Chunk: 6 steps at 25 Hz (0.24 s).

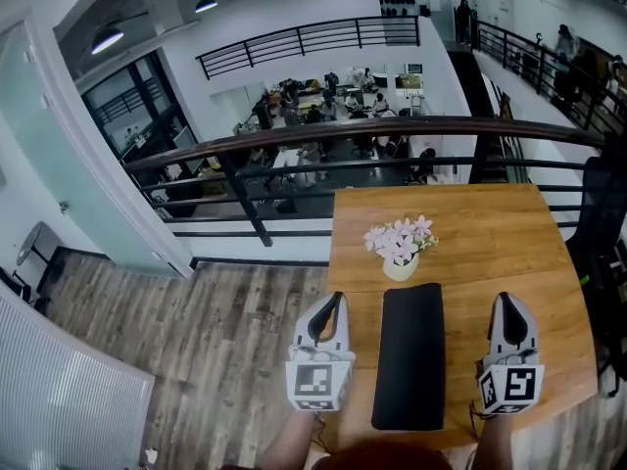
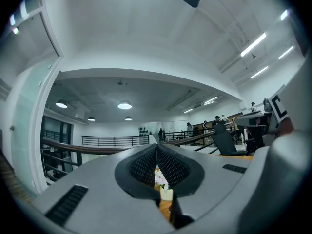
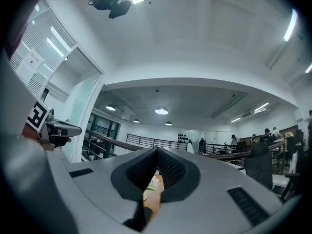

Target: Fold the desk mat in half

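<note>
Grippers first: both are clenched with nothing in them. In the left gripper view the left gripper [image 2: 156, 147] has its two dark ribbed pads meeting at the tips, and the right gripper [image 3: 157, 151] looks the same in its own view. Neither touches the mat.

From the head view I see the black rectangular desk mat [image 1: 409, 355] lying flat on the brown wooden table [image 1: 490, 233]. It is a long narrow strip running away from me. Its near short end is close to the table's near edge. I cannot tell from here whether it lies single or doubled.

My left gripper [image 1: 336, 298] sits beside the mat's left long side, at the table's left edge, with its square-marker cube [image 1: 318, 380] nearest me. My right gripper [image 1: 505, 300] is on the other side, a little further from the mat, over bare wood. The mat lies between the two, apart from both. Both tools point away from me, roughly parallel to the mat.

Just beyond the mat's far end stands a small pale pot of pink and white flowers [image 1: 400, 246], close to the mat; I cannot tell whether they touch. That pot shows through the slit under the left pads [image 2: 165, 193], and blurred under the right ones [image 3: 153, 183].

Past the table runs a dark metal railing with a brown handrail [image 1: 343, 135], with an office floor below. A black chair [image 1: 602, 233] stands at the table's right side, and grey wood-look flooring [image 1: 216, 341] lies to the left.
</note>
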Available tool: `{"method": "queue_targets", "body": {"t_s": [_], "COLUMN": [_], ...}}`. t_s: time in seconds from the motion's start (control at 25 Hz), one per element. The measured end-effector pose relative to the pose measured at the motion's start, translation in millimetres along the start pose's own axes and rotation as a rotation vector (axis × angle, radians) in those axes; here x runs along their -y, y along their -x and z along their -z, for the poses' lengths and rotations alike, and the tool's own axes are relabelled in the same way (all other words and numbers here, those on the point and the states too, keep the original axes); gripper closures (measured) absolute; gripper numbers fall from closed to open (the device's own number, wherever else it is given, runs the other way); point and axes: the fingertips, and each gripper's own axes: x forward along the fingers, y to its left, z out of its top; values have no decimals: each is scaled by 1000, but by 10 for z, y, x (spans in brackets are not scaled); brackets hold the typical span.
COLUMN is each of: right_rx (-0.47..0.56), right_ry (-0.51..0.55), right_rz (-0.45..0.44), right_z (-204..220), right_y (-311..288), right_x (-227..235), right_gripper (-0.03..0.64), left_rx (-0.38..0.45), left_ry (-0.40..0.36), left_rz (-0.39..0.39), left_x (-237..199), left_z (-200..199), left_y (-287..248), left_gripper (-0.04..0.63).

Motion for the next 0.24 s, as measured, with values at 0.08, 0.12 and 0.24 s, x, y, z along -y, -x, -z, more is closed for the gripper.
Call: {"method": "queue_targets", "body": {"t_s": [0.08,0.12,0.24], "right_rx": [-2,-3,-6], "right_ry": [-3,-5,-9], "right_rz": [4,6,6], "right_z": [6,14,24], "right_y": [23,33,45], "right_x": [5,4,-13], "right_gripper": [607,609,609], "left_rx": [4,6,17], "left_ry": [17,24,46], "left_rz": [3,1,-7], "left_x": [2,-4,-32], "left_z": [8,8,-14], "left_y": [11,20,49], "left_gripper": [575,575,575]}}
